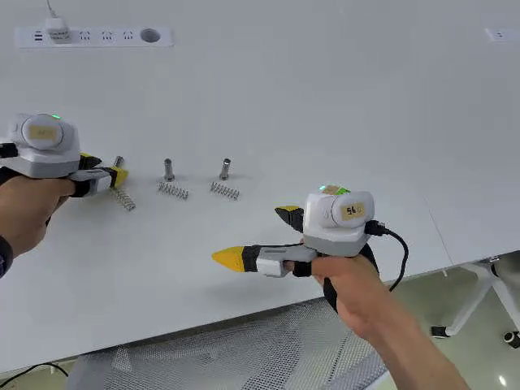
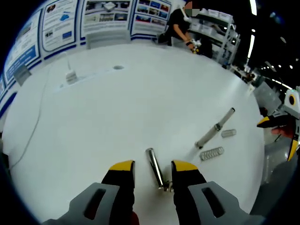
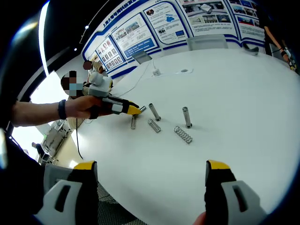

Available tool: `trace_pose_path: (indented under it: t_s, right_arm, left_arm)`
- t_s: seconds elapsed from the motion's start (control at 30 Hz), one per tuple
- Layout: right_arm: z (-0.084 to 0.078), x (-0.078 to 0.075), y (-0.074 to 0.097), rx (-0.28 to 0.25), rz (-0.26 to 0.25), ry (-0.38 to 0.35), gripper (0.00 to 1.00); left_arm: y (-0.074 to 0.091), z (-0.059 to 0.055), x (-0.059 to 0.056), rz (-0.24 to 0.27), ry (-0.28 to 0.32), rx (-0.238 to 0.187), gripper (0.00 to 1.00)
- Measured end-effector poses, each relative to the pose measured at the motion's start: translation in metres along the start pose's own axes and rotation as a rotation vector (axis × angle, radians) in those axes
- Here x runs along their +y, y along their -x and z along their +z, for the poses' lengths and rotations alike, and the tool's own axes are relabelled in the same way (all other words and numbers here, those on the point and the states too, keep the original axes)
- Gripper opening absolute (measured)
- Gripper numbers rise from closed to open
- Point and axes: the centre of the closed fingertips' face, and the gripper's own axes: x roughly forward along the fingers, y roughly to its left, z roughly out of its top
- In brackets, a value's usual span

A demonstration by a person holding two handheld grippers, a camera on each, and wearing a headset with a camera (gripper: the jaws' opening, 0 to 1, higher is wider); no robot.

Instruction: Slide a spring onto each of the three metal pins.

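White workbench (image 1: 325, 97), postered wall (image 3: 140, 33), left tongs (image 2: 153, 164) open around pin (image 2: 154, 168), right tongs (image 3: 151, 164) wide, empty.

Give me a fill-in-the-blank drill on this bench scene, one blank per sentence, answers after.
___ metal pins stand upright on the table. The springs lie on the table, none yet on a ___. The left gripper has its open jaws either side of the head view's ___ pin. The right gripper is wide ___.
Missing: three; pin; leftmost; open.
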Motion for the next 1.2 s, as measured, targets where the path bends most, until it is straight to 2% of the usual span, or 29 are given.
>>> trace_pose_path:
  t_s: [0.23,0.53,0.63,0.73,0.87,1.03,1.2]
  right_arm:
    - [-0.001,0.0,0.0,0.003,-0.001,-0.002,0.97]
    - [-0.001,0.0,-0.001,0.004,0.001,-0.004,0.97]
    - [-0.001,0.0,-0.001,0.004,0.0,-0.006,0.97]
    - [-0.001,0.0,-0.001,0.004,-0.001,-0.007,0.97]
    - [-0.001,-0.001,0.0,0.002,-0.002,-0.01,0.97]
    - [-0.001,-0.001,-0.001,0.002,-0.001,-0.012,0.97]
    - [-0.002,0.0,-0.001,0.0,0.001,-0.017,0.97]
  left_arm:
    - [-0.005,-0.001,-0.001,-0.008,0.017,0.018,0.22]
    - [-0.013,0.004,0.004,0.017,0.027,0.022,0.17]
    - [-0.015,0.006,0.002,0.018,0.031,0.022,0.16]
    - [-0.018,0.007,0.001,0.035,0.024,0.028,0.15]
    - [-0.02,0.005,0.004,0.093,0.013,0.048,0.11]
    - [-0.022,0.004,0.002,0.135,-0.052,0.086,0.11]
    - [-0.021,0.005,0.002,0.17,-0.029,0.104,0.1]
